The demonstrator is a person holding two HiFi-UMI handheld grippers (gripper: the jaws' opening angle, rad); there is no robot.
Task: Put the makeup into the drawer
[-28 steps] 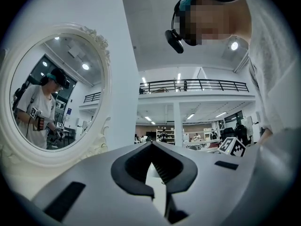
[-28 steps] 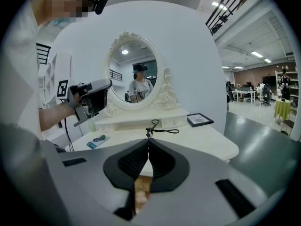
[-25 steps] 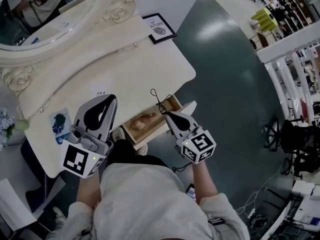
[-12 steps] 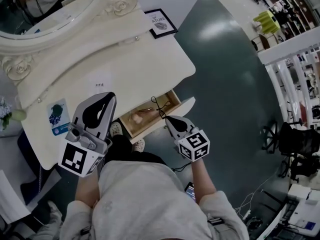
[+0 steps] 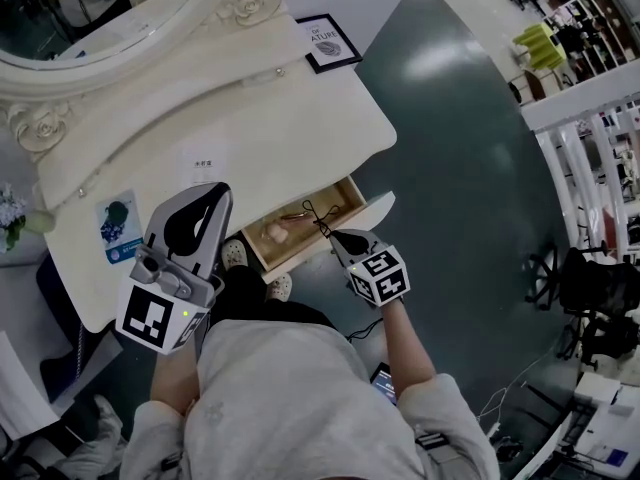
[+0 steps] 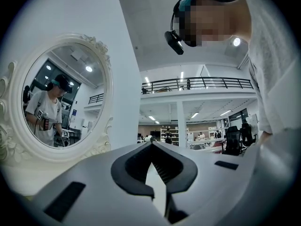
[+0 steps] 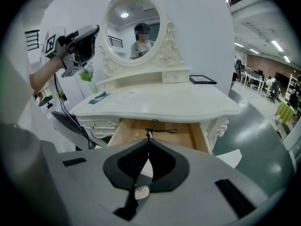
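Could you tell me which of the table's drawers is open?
The wide centre drawer, its wooden inside showing; the left drawer and the small drawer under the mirror are shut.

light wooden drawer [image 5: 338, 201], pulled open, small pale makeup item [image 5: 276, 231] lying inside

The right gripper [image 5: 333, 235] is being drawn back a touch from the desk [image 5: 300, 118] toward the person. The thin black cord [image 5: 317, 216] pinched in it is carried along, its loop now over the open drawer [image 5: 352, 190].

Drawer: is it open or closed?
Open. The drawer sticks out from under the dressing table top, and its wooden inside shows.
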